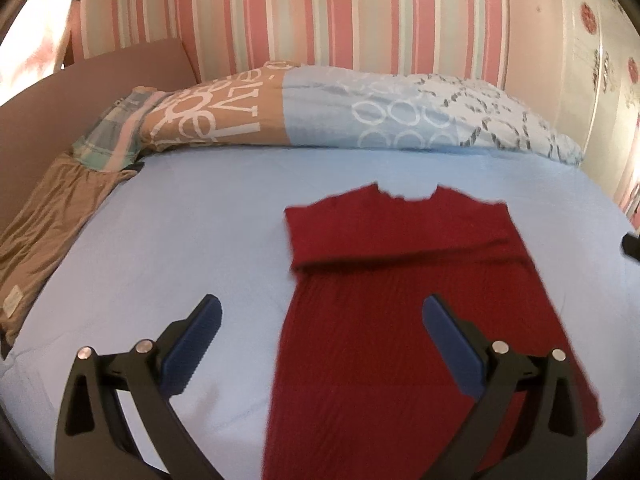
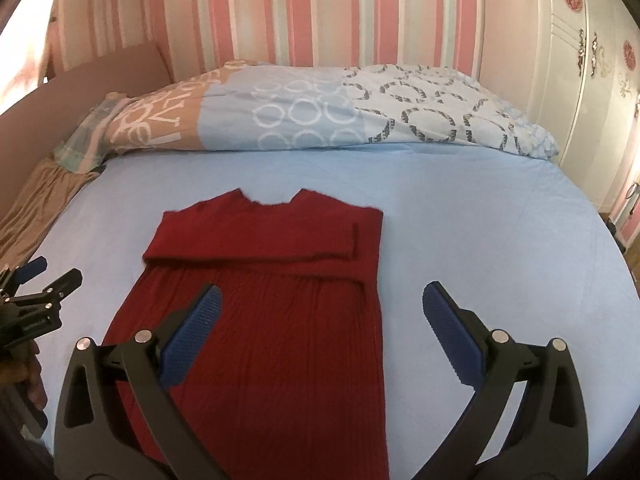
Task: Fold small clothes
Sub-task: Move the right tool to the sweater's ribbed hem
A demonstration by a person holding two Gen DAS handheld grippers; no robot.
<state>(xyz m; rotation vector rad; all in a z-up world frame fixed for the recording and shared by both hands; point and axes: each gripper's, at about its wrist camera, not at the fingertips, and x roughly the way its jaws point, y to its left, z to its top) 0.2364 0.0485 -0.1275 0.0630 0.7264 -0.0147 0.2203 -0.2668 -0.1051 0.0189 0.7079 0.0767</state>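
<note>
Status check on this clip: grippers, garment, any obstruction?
Left gripper open, empty. Right gripper open, empty. Red garment flat on blue sheet, sleeves folded across chest. Nothing in the way.

ribbed knit red garment [image 2: 272, 300], smooth cotton sheet [image 2: 460, 220]

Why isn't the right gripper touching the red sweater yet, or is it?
Cannot tell. In the right wrist view, the open right gripper overlaps the red sweater, but no contact or gap shows.
</note>
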